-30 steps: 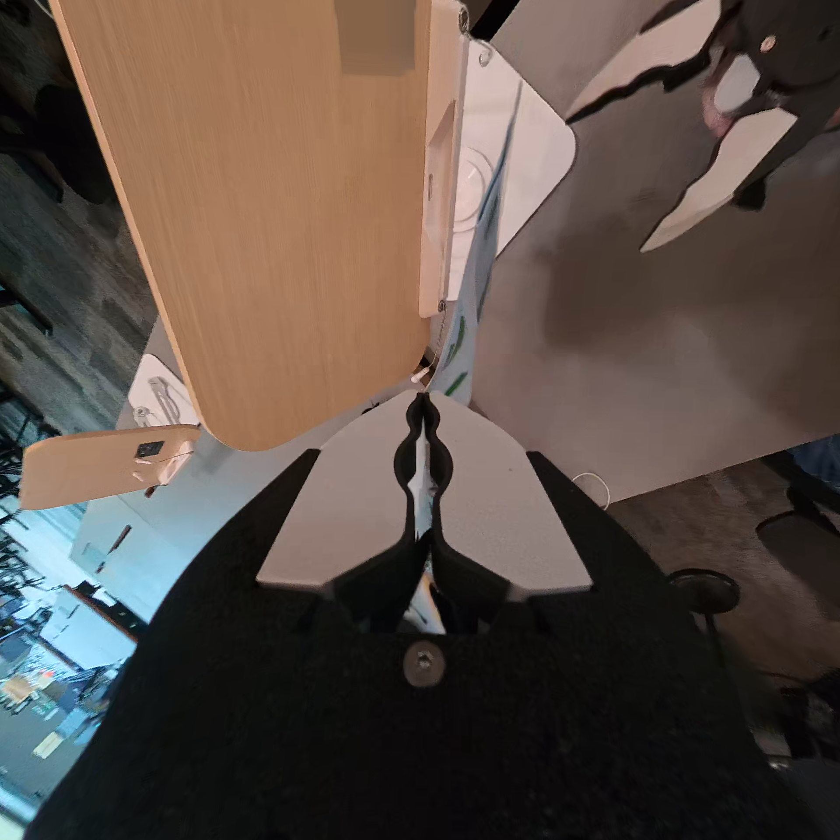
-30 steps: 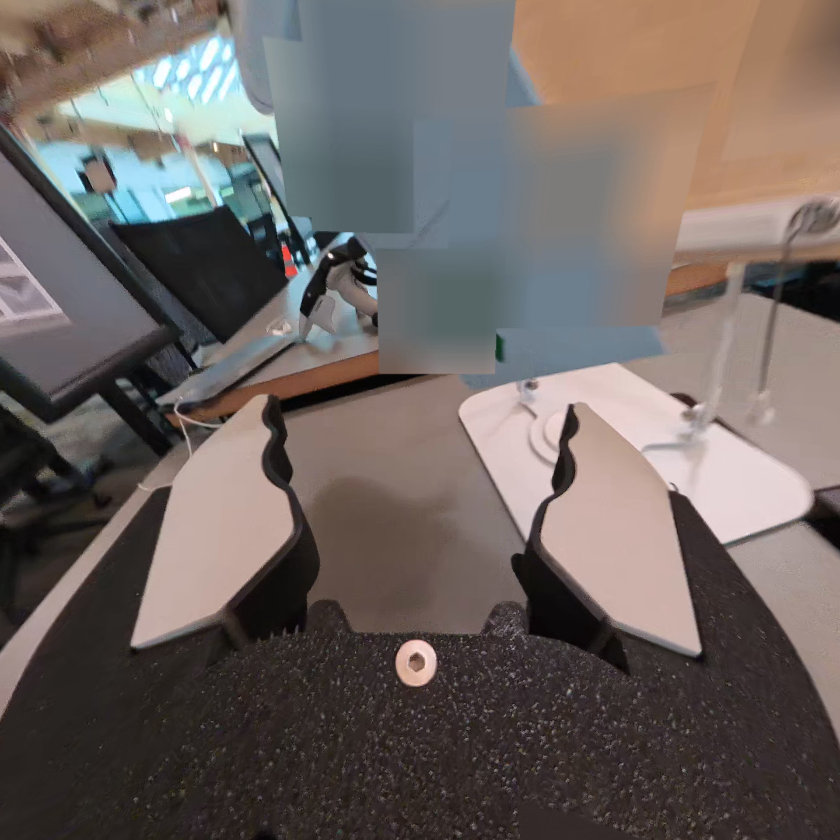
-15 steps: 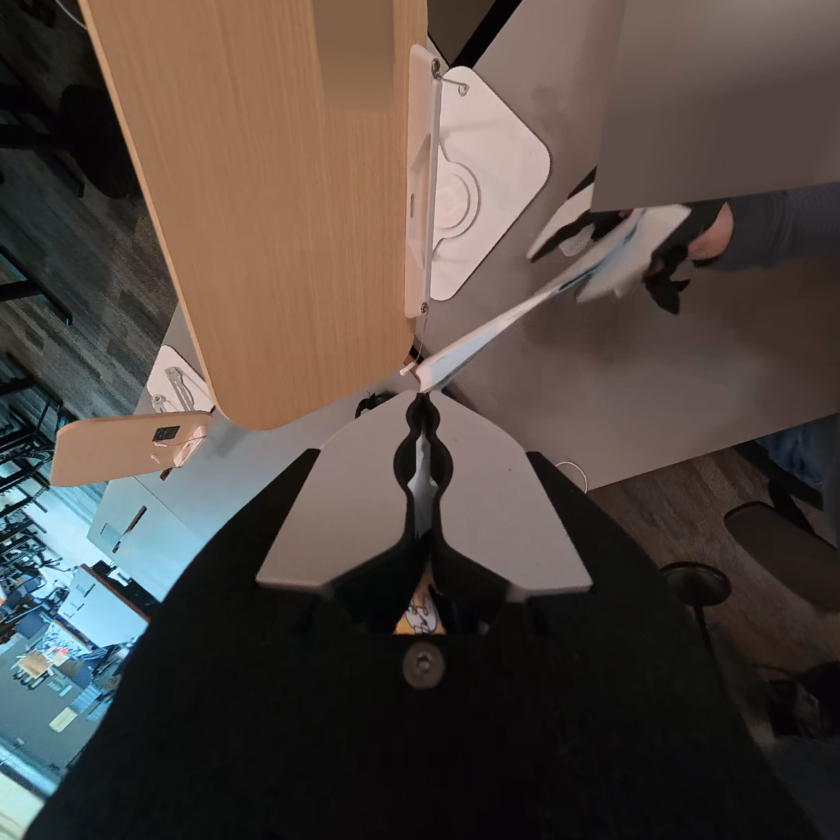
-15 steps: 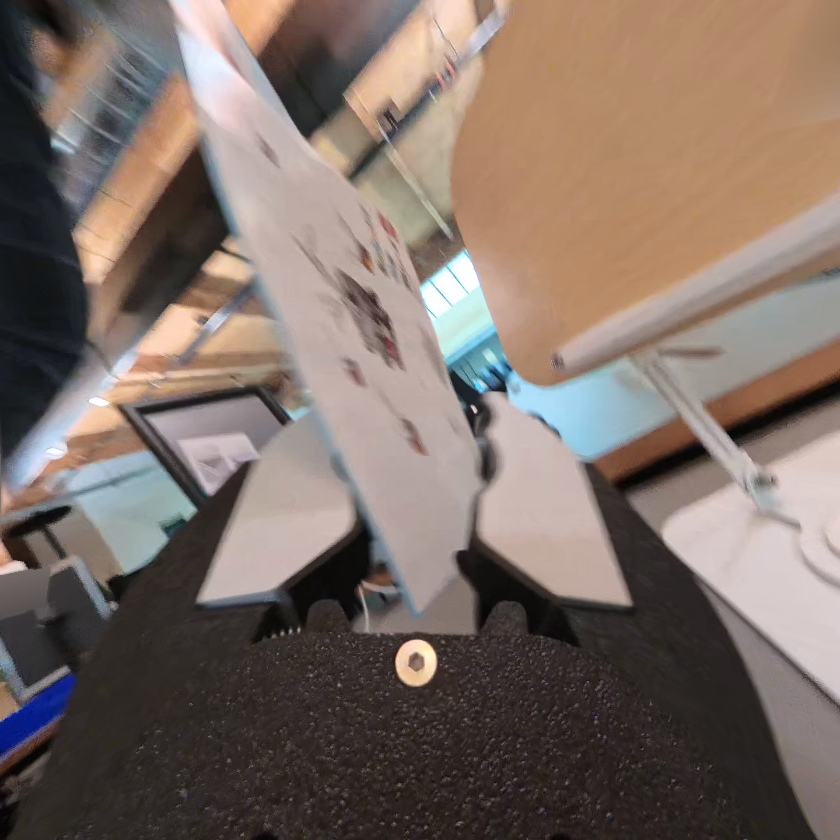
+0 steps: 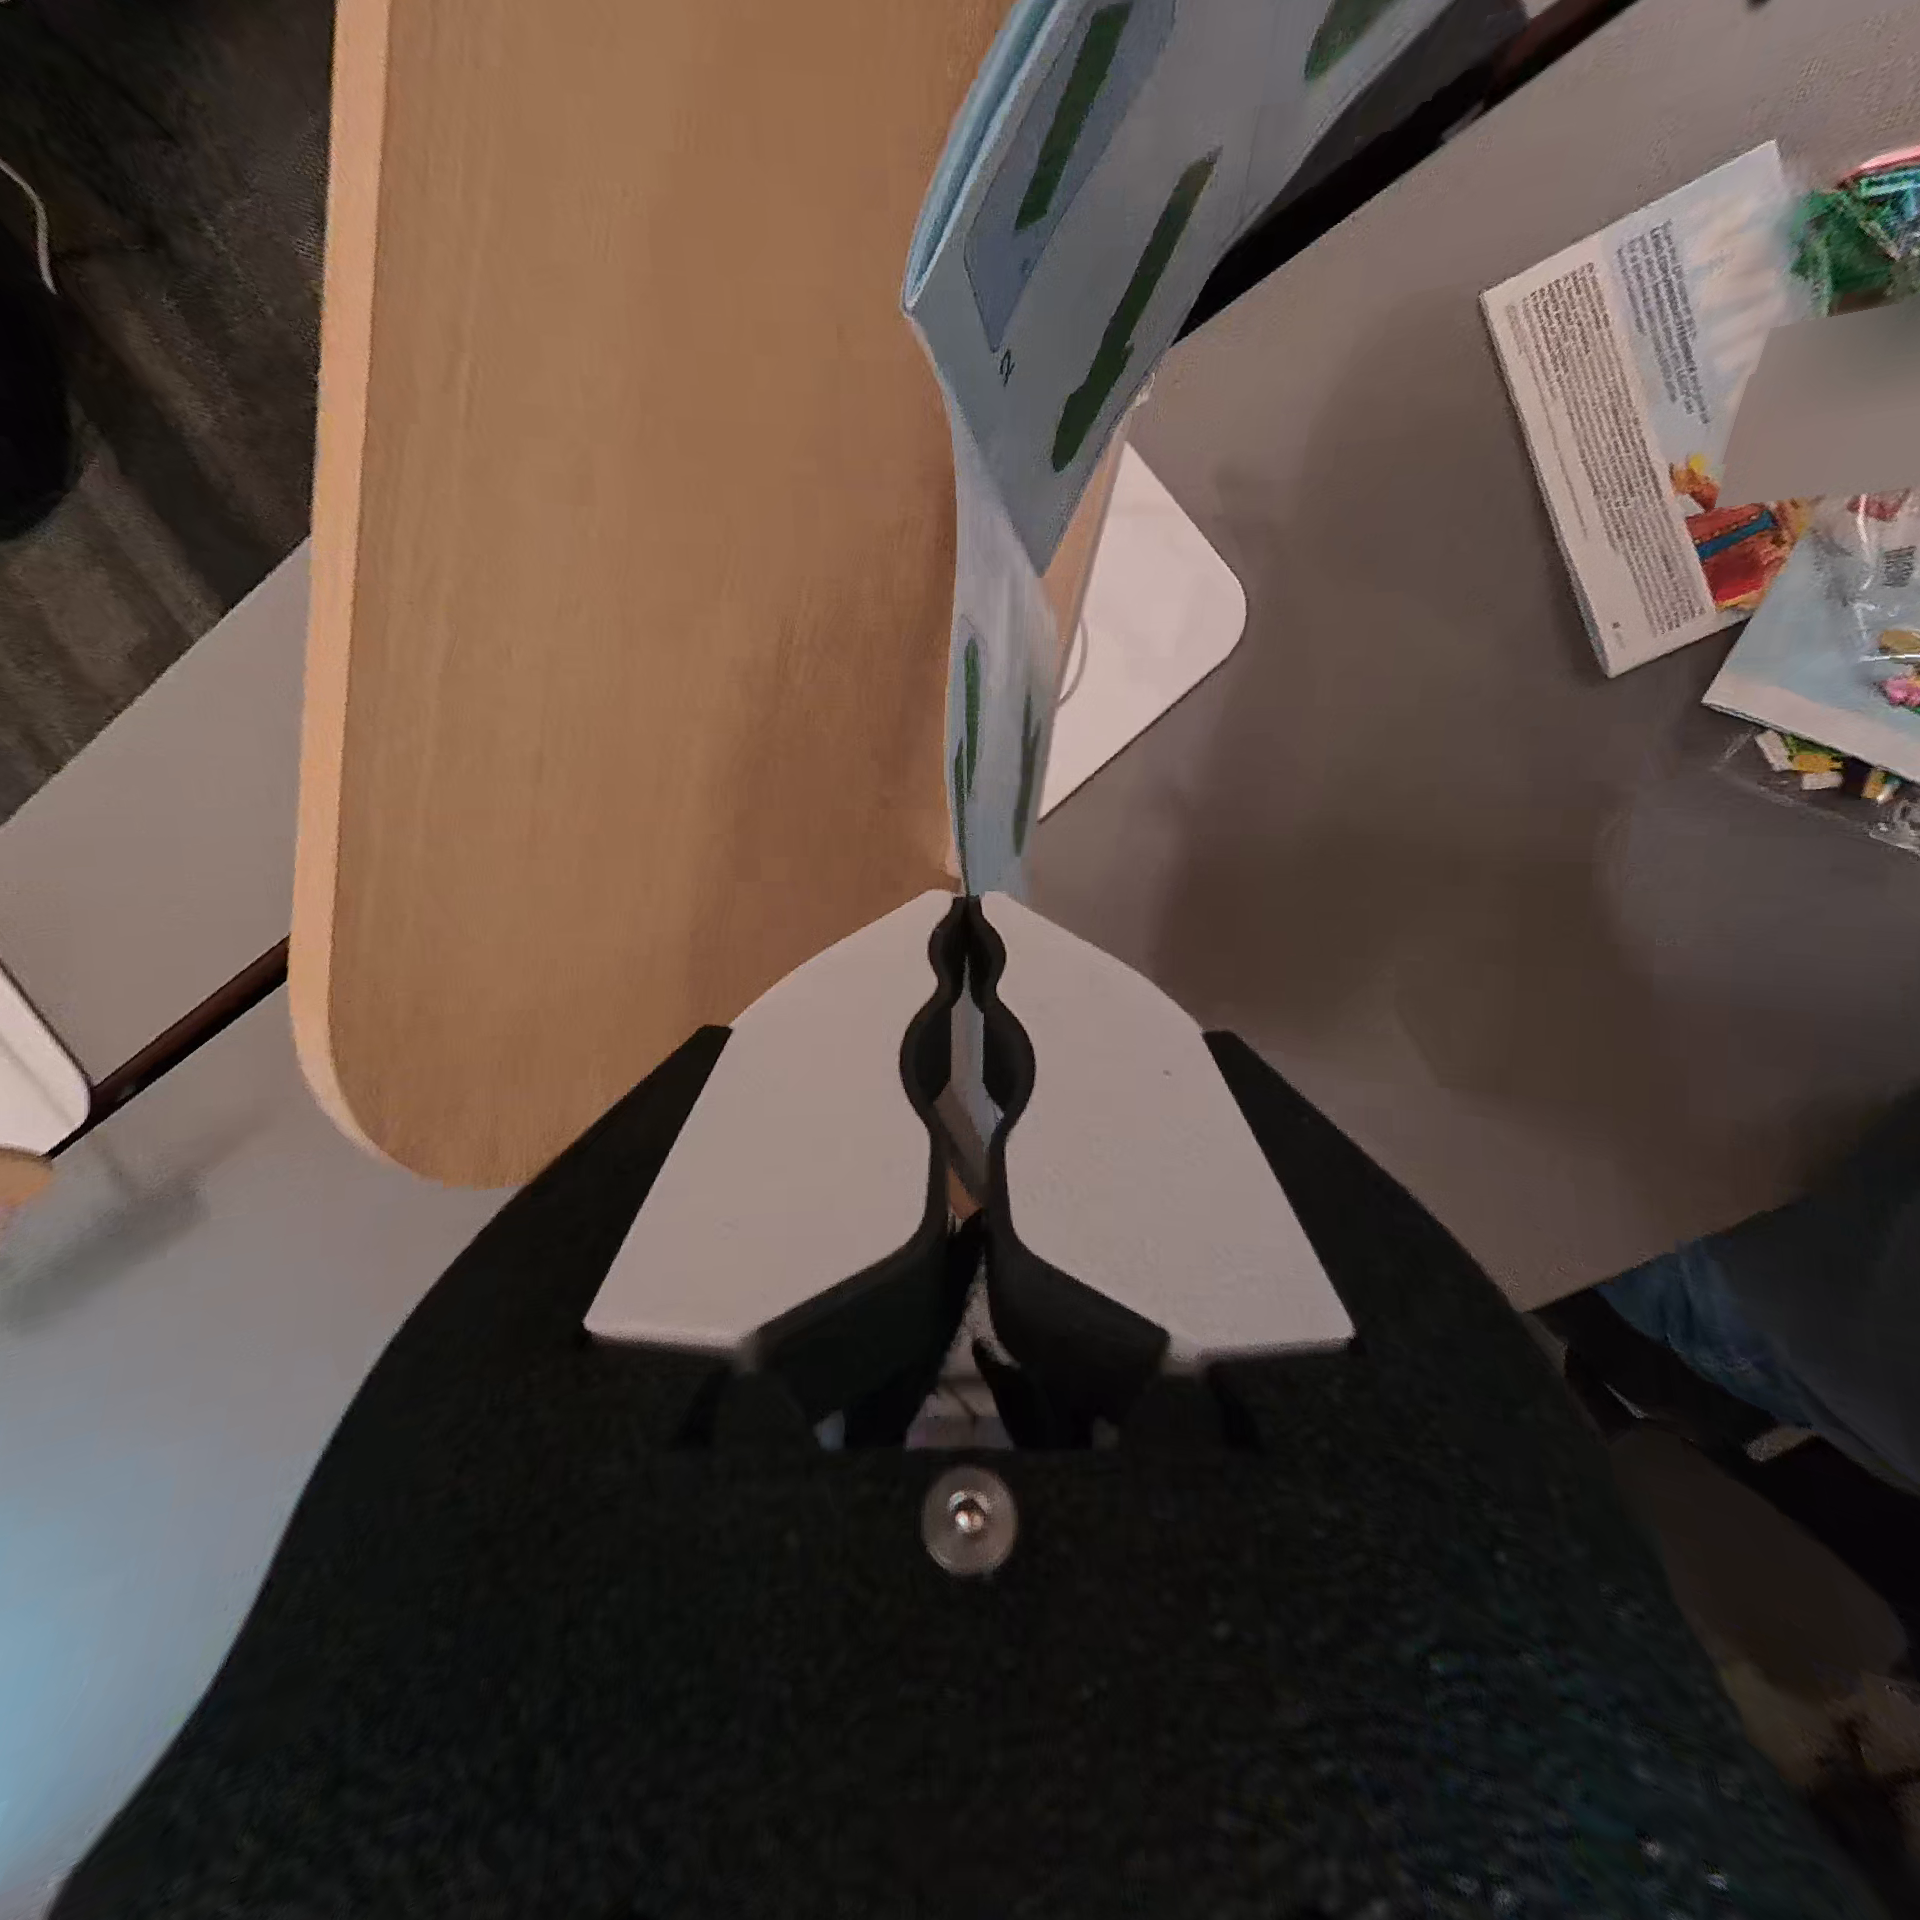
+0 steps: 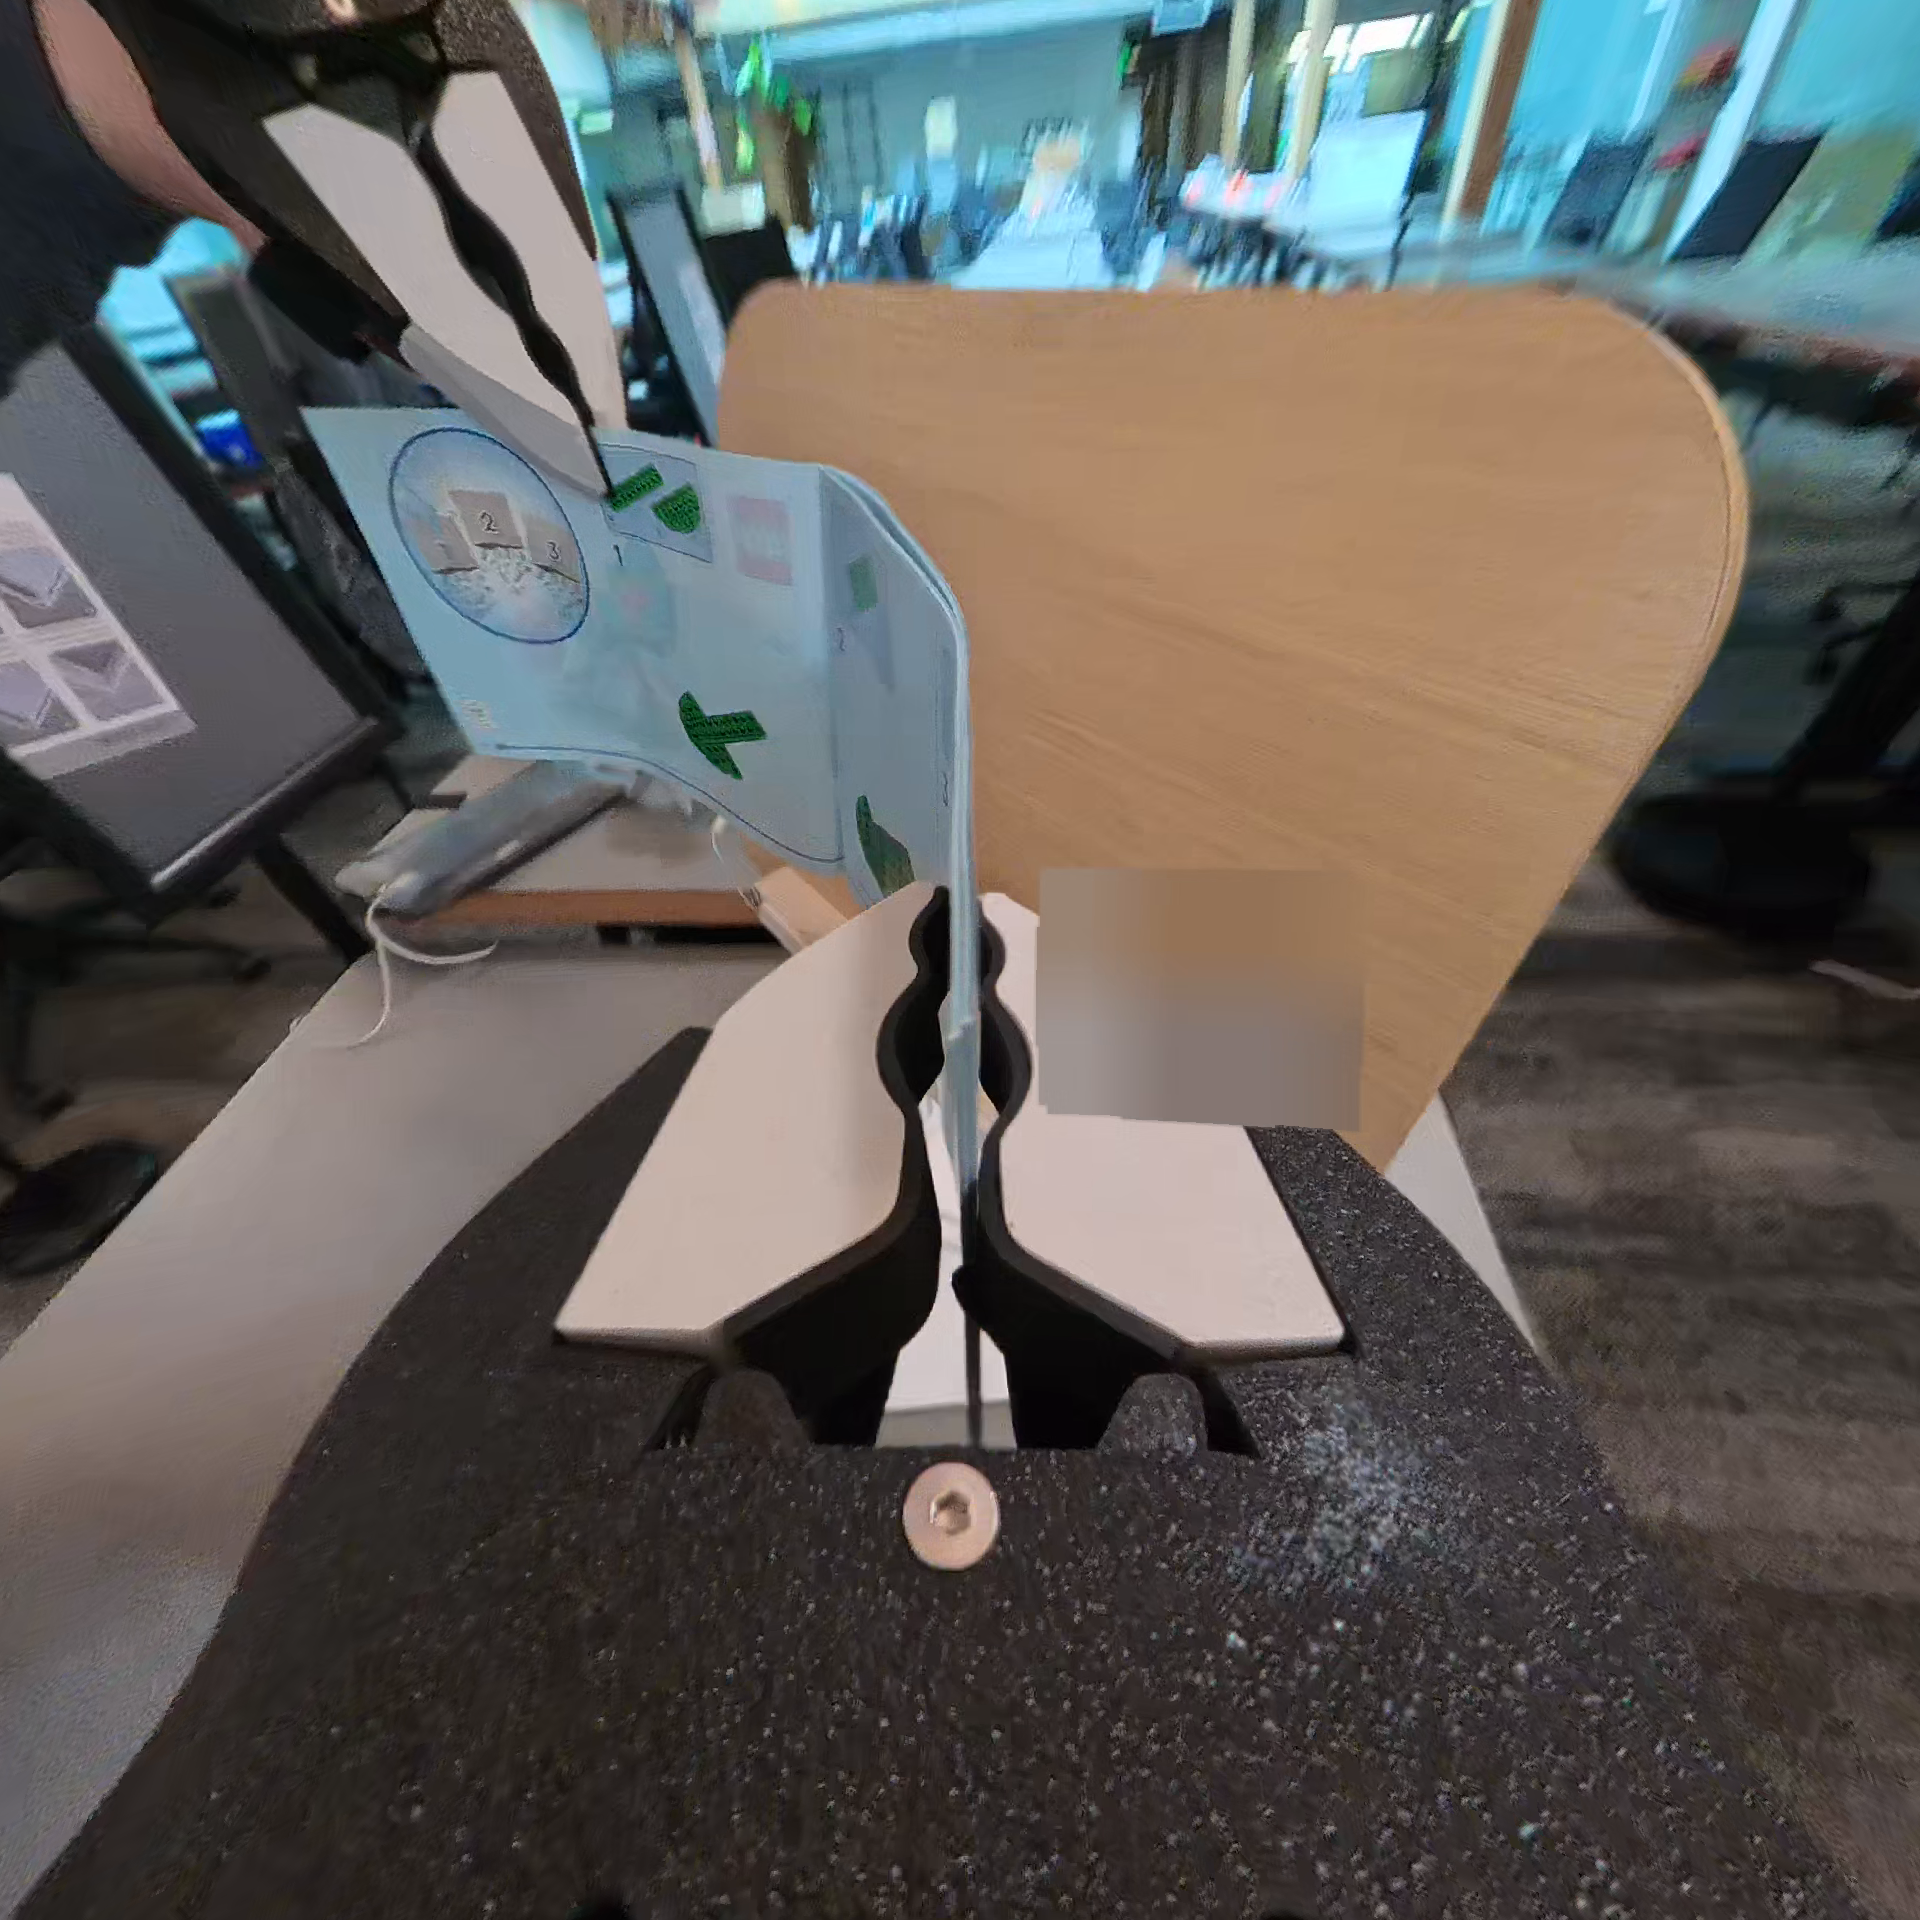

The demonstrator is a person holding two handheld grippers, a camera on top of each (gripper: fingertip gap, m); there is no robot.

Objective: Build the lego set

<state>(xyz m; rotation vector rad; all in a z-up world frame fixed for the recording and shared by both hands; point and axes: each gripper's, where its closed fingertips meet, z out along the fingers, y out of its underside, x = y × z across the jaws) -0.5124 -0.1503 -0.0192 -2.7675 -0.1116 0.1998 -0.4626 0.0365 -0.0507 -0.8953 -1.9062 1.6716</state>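
Observation:
A light blue instruction booklet (image 5: 1049, 312) with green brick drawings hangs in the air, held by both grippers. My left gripper (image 5: 971, 909) is shut on one page edge, and the page curves up and away from its tips. My right gripper (image 6: 961, 899) is shut on the other edge of the booklet (image 6: 644, 644), which stands edge-on between its jaws and opens to the left. The left gripper (image 6: 597, 473) shows at the upper left of the right wrist view, pinching the page's top.
A wooden panel (image 5: 644, 520) stands close behind the booklet, also in the right wrist view (image 6: 1299, 623). On the grey table (image 5: 1455, 831) lie a second booklet (image 5: 1621, 436) and clear bags of Lego pieces (image 5: 1849, 748). A white base plate (image 5: 1153, 644) sits by the panel. Left tips to right tips: about 20 centimetres.
My right gripper was open and empty, then shut on the booklet. The booklet is now spread open between both grippers. The left view has swung toward the table's right side.

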